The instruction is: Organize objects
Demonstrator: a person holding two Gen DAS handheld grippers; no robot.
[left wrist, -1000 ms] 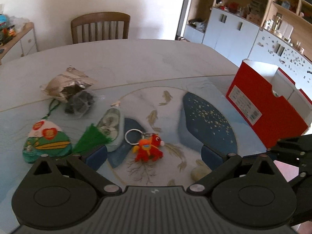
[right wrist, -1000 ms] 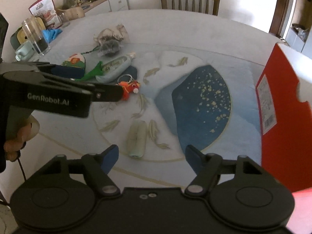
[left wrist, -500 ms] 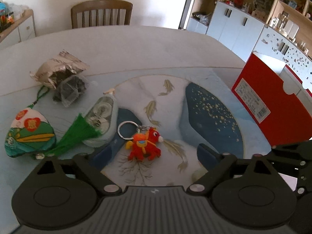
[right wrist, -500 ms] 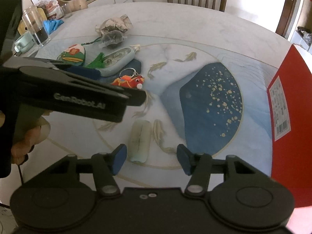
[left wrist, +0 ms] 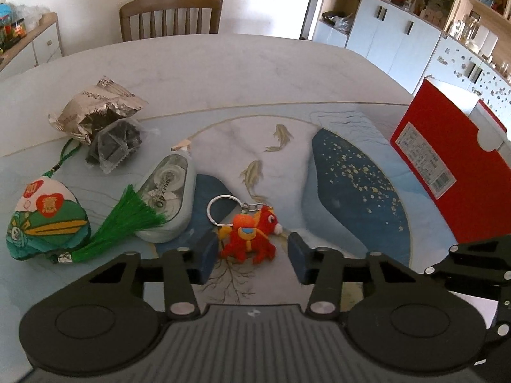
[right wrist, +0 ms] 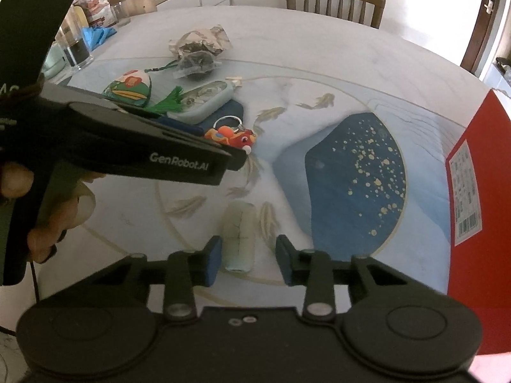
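Both sets of jaws narrowed since earlier. Left view: left gripper (left wrist: 252, 253) closing around red toy keychain (left wrist: 250, 239), 6 o'clock, pads not touching. Right view: right gripper (right wrist: 247, 260) closing around pale tube (right wrist: 239, 236), untouched. Grasp step; next, pinch, carry to red box (right wrist: 469, 191), 3 o'clock.

Crinkled foil wrapper (left wrist: 95, 108), glossy table (left wrist: 223, 73), wooden chair (left wrist: 171, 16)

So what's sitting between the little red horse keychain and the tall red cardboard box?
Nothing: between the red horse keychain and the red cardboard box lies only the bare painted table mat with its dark blue gold-speckled patch, seen from the left wrist.
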